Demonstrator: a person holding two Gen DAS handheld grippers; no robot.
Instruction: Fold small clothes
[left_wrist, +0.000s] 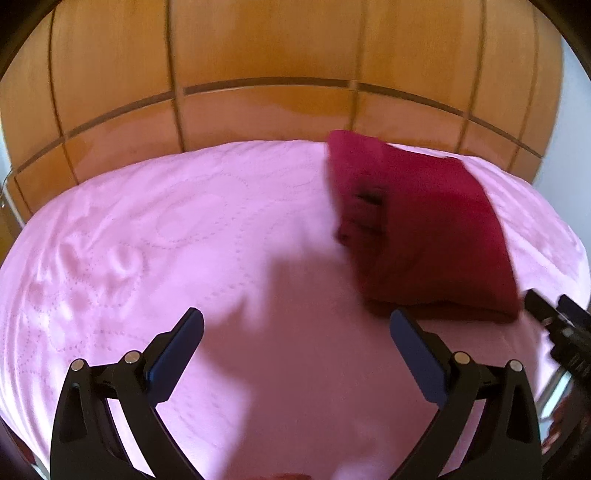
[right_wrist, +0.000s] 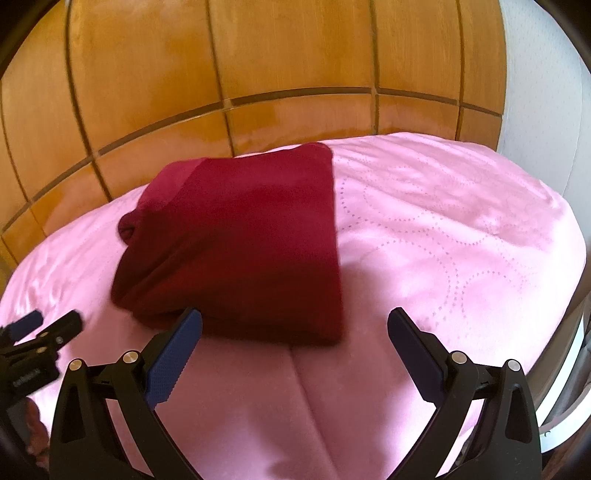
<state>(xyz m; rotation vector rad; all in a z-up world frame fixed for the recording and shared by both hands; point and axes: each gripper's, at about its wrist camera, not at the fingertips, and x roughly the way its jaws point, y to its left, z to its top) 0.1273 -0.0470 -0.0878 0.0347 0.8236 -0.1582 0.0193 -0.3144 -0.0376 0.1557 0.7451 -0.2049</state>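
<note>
Both grippers, left gripper (left_wrist: 295, 332) and right gripper (right_wrist: 294, 330), are spread wide and empty above the pink bedspread (right_wrist: 443, 229). If the red garment (right_wrist: 240, 236), apparently folded, is tidied further, its near edge should be pinched squarely, without the bedspread being caught.

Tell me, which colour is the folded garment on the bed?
The garment is dark red, plain, clearest in the right wrist view.

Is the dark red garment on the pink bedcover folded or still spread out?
Folded. The dark red garment lies as a compact, layered rectangle on the pink bedcover, with stacked edges along its near side. Neither gripper holds it.
</note>
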